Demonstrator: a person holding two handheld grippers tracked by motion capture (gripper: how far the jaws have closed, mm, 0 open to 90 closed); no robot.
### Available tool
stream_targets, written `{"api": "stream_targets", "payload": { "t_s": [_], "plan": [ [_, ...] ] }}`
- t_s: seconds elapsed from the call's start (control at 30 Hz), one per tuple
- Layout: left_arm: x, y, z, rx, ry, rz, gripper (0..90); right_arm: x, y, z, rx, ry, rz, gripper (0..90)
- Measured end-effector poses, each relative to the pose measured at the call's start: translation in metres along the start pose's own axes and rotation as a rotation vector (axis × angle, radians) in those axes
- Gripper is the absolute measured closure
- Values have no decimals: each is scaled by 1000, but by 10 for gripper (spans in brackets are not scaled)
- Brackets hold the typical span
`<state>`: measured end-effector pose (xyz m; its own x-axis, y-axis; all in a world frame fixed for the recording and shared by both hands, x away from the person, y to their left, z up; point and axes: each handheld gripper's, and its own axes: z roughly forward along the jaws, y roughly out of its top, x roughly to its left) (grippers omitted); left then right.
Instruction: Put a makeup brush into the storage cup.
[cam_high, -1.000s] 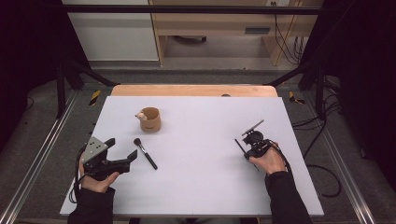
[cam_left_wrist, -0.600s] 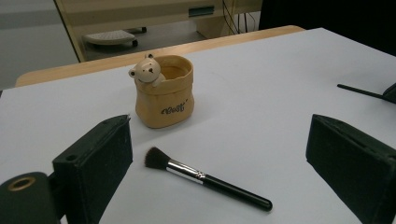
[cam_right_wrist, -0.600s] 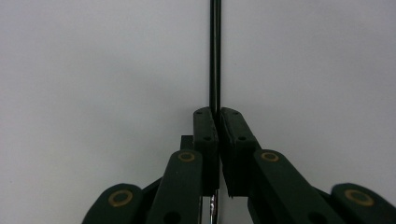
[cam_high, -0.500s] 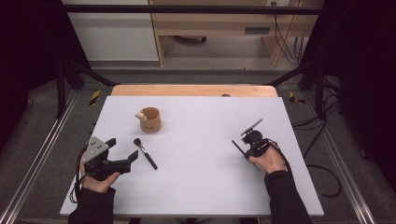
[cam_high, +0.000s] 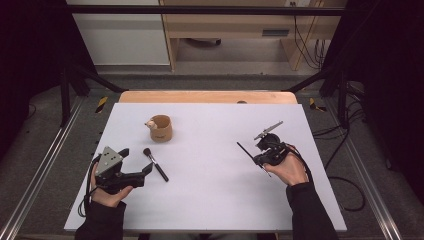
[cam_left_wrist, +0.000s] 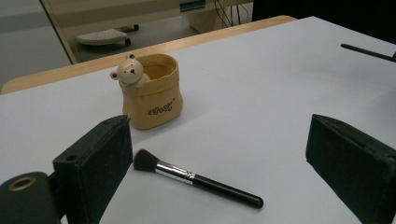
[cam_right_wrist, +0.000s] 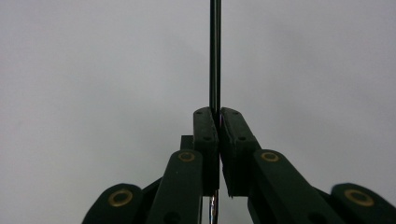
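Gripping one thin black stick (cam_right_wrist: 215, 51) in my right gripper (cam_high: 261, 152) near the table's (cam_high: 210, 210) right edge, my left gripper (cam_left_wrist: 219, 154) gapes over one brush (cam_left_wrist: 196, 178) beside one cup (cam_left_wrist: 152, 93).

makeup brush (cam_left_wrist: 196, 178): glossy black handle, shiny metal ferrule, soft bristles
bear pot (cam_left_wrist: 152, 92): matt tan ceramic
table (cam_high: 215, 200): smooth matt white

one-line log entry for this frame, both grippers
left gripper: open, brush between jaws | right gripper: shut on thin black stick | bear cup: upright
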<state>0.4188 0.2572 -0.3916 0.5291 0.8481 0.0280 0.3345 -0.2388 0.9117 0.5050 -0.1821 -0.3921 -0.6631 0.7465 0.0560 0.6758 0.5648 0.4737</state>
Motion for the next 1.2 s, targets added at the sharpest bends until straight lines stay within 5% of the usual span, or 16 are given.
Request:
{"api": "stream_targets", "payload": {
  "t_s": [0.47, 0.8, 1.2],
  "plan": [
    [-19, 14, 2, 2, -42, 92, 66, 31, 15, -23, -64, 136, -143, 858],
    [-32, 19, 11, 37, -71, 164, 67, 45, 25, -29, -67, 188, -207, 858],
    [-57, 32, 26, 127, -89, 334, 70, 56, 30, -30, -70, 230, -251, 858]
  ]
}}
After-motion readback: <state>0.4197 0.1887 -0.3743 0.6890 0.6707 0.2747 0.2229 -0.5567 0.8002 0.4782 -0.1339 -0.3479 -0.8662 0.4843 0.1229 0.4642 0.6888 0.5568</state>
